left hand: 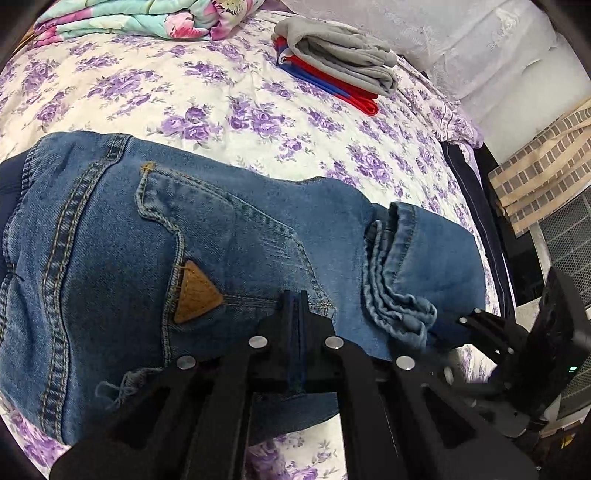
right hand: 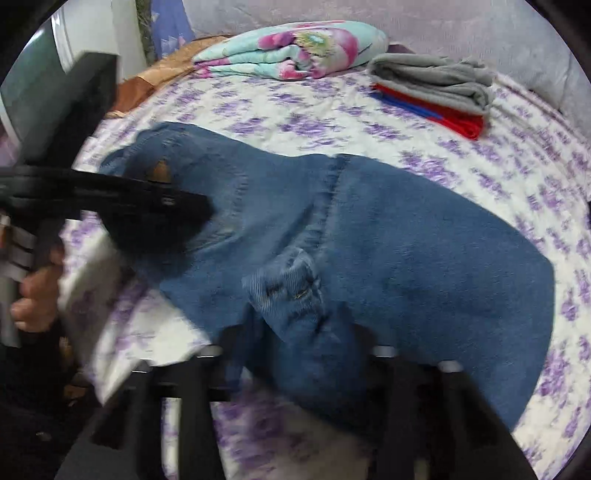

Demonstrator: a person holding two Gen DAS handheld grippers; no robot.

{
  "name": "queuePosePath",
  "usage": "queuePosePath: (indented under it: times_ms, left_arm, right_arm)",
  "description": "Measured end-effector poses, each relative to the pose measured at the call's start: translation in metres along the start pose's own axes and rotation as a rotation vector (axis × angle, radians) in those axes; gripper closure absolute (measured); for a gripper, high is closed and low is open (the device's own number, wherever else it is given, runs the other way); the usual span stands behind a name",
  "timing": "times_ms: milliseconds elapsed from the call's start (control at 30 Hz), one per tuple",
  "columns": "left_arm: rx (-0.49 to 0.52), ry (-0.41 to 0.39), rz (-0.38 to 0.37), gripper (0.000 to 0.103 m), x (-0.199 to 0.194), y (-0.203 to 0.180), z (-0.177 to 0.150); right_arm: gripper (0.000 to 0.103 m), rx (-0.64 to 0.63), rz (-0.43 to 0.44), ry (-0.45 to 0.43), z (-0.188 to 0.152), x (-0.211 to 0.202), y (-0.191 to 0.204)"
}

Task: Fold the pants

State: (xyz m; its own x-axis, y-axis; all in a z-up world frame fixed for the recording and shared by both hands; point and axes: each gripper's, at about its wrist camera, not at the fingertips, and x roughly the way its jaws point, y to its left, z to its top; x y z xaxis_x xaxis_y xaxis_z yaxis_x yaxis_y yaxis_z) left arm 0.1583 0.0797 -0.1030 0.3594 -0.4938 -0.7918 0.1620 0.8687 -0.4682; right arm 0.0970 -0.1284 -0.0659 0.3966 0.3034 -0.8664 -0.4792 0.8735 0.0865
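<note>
A pair of blue jeans lies folded over on the floral bedspread, back pocket with a tan triangular patch facing up. My left gripper is shut on a dark fold of the jeans near the pocket. The leg hems lie bunched to its right, beside my right gripper. In the blurred right wrist view the jeans spread ahead. My right gripper stands open around a raised bunch of denim. The left gripper reaches in from the left.
A folded grey garment on red and blue cloth lies at the far right of the bed. A folded floral blanket lies at the far edge. The bed's right edge drops to a dark frame and a checked cloth.
</note>
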Motion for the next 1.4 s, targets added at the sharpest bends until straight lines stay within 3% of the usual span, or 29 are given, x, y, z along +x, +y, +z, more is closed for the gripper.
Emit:
queuePosePath:
  times_ms: [100, 167, 200, 233, 300, 400, 500, 533, 633, 700, 767, 800, 833, 867, 967, 1033, 1100, 1233, 1400]
  left_arm:
    - [-0.001, 0.000, -0.007, 0.102, 0.001, 0.001, 0.000]
    - [-0.003, 0.001, -0.015, 0.102, 0.002, 0.002, 0.000]
    - [-0.005, 0.002, -0.018, 0.102, 0.002, 0.003, 0.000]
    - [-0.006, 0.002, -0.021, 0.102, 0.002, 0.003, 0.000]
    - [-0.002, 0.001, -0.020, 0.102, 0.002, 0.003, -0.001]
    - [-0.004, 0.002, -0.025, 0.102, 0.002, 0.004, 0.000]
    - [-0.009, 0.005, -0.035, 0.102, 0.002, 0.005, 0.000]
    - [-0.008, 0.008, -0.035, 0.102, 0.003, 0.006, 0.000]
    - [-0.006, 0.009, -0.048, 0.102, 0.002, 0.007, -0.001]
    - [-0.003, 0.005, -0.070, 0.102, -0.002, 0.007, -0.001]
    - [-0.005, -0.013, -0.076, 0.101, -0.013, 0.007, -0.002]
    - [-0.006, -0.029, -0.078, 0.100, -0.020, 0.008, -0.004]
    - [-0.004, -0.048, -0.079, 0.093, -0.028, 0.008, -0.006]
    - [-0.004, -0.075, -0.072, 0.076, -0.039, 0.009, -0.010]
    - [-0.020, -0.162, -0.092, 0.038, -0.072, 0.019, -0.026]
    - [-0.053, -0.214, -0.087, 0.030, -0.092, 0.028, -0.038]
    - [-0.104, -0.258, -0.071, 0.027, -0.107, 0.040, -0.051]
    - [-0.235, -0.306, -0.086, 0.027, -0.117, 0.064, -0.067]
    - [-0.377, -0.273, -0.161, 0.027, -0.095, 0.084, -0.075]
  right_arm:
    - [0.040, -0.006, 0.103, 0.017, 0.006, -0.024, 0.008]
    - [0.042, -0.007, 0.128, -0.030, 0.016, -0.042, 0.010]
    - [0.050, -0.019, 0.103, -0.065, 0.023, -0.051, 0.010]
    - [0.065, -0.039, 0.046, -0.099, 0.033, -0.058, 0.007]
    - [0.078, -0.037, -0.013, -0.106, 0.052, -0.054, -0.003]
    - [0.086, 0.022, -0.063, -0.021, 0.084, -0.013, -0.030]
    - [0.088, 0.091, -0.073, 0.141, 0.088, 0.045, -0.052]
    - [0.089, 0.109, -0.064, 0.148, 0.086, 0.053, -0.057]
    - [0.088, 0.198, 0.041, 0.170, 0.091, 0.034, -0.071]
    - [0.088, 0.223, 0.110, 0.085, 0.090, -0.010, -0.076]
    - [0.079, 0.197, 0.087, -0.010, 0.086, -0.053, -0.077]
    - [0.066, 0.192, 0.077, -0.043, 0.080, -0.070, -0.077]
    - [0.059, 0.189, 0.065, -0.070, 0.073, -0.085, -0.076]
    - [0.059, 0.185, 0.049, -0.091, 0.067, -0.095, -0.075]
    - [0.055, 0.172, -0.006, -0.141, 0.028, -0.114, -0.058]
    - [0.053, 0.161, 0.021, -0.170, 0.005, -0.112, -0.046]
    - [0.053, 0.154, 0.086, -0.202, -0.017, -0.103, -0.031]
    - [0.053, 0.145, 0.110, -0.241, -0.028, -0.089, -0.015]
    - [0.053, 0.122, 0.111, -0.226, -0.030, -0.085, -0.007]
